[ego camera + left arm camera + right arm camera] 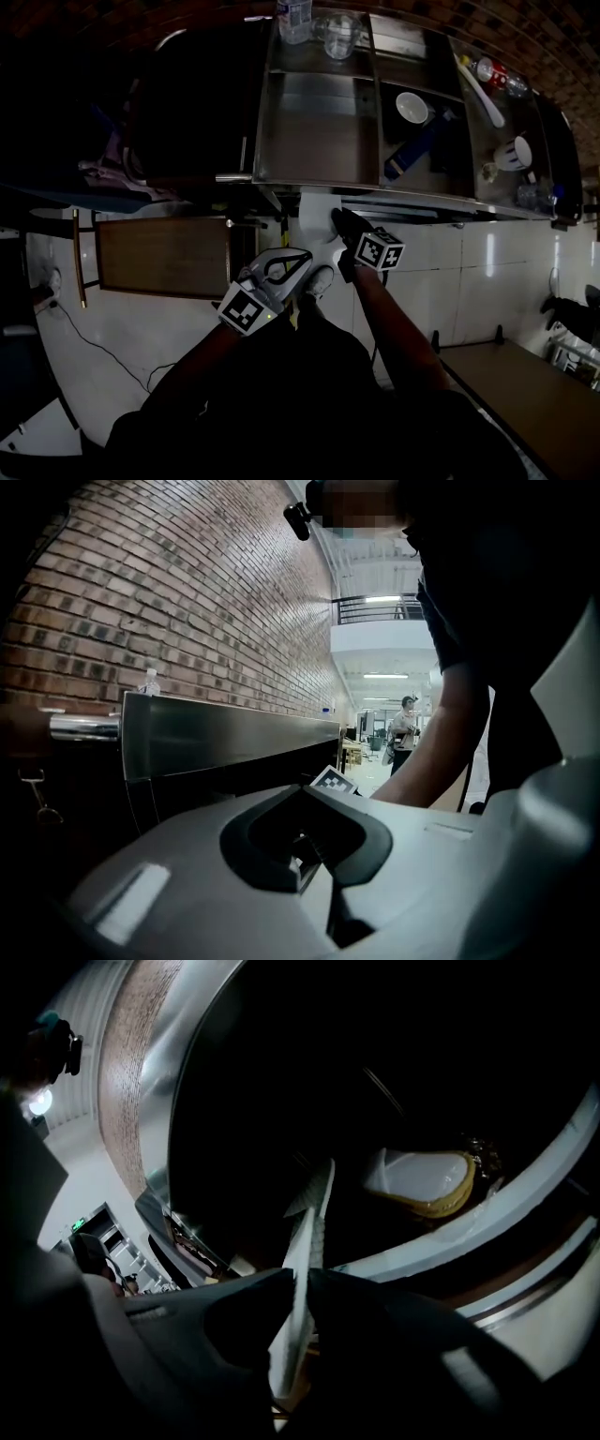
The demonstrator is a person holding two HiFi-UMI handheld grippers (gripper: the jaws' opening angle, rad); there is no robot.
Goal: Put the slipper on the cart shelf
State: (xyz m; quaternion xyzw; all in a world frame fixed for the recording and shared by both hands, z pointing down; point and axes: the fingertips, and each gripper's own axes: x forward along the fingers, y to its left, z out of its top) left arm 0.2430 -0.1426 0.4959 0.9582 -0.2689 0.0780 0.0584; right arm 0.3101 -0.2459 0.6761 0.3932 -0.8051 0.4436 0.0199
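Observation:
My right gripper is shut on a white slipper, held just below the front rail of the steel cart. In the right gripper view the slipper stands edge-on between the dark jaws and points into the cart's dark lower shelf. A second white slipper with a yellowish sole lies on that shelf. My left gripper hangs beside the right one, lower and to the left. Its white jaws meet at the tips with nothing between them.
The cart's top tray holds a bowl, a blue object, a mug, a bottle and a glass. A brown low table stands at the left, a wooden bench at the lower right. A person stands far off.

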